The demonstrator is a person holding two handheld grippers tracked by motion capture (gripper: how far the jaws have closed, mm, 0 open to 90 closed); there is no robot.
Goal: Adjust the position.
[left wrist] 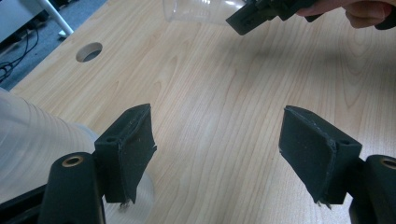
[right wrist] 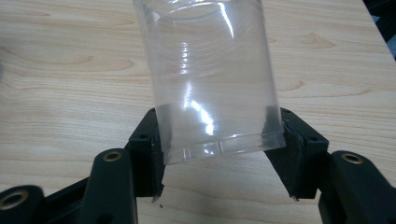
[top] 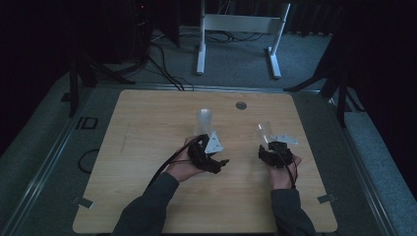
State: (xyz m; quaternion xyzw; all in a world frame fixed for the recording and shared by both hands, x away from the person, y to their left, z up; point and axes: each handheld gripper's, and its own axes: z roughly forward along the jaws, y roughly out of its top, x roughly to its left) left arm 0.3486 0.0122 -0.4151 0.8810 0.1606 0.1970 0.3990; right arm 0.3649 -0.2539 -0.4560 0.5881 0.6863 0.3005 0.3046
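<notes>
I have two clear plastic cups in play on the wooden counter (top: pixel 147 147). My right tool (right wrist: pixel 219 154) is clenched on the base end of one clear cup (right wrist: pixel 210 79), both pads pressing its sides near the bottom rim, with the cup's mouth pointing away toward 12 o'clock. In the high view that cup (top: pixel 264 132) sits tilted at about 11 o'clock from my right hand (top: pixel 281 169), off the counter surface.

My left tool (left wrist: pixel 217 154) is released: its jaws stand apart with bare wood between them. The second cup (top: pixel 204 120) stands upright at 12 o'clock from my left hand (top: pixel 184 164), and in the left gripper view its ribbed wall (left wrist: pixel 32 149) lies just outside the left jaw, at 9 o'clock. A round hole in the counter (top: pixel 240 105) lies near the far edge.
</notes>
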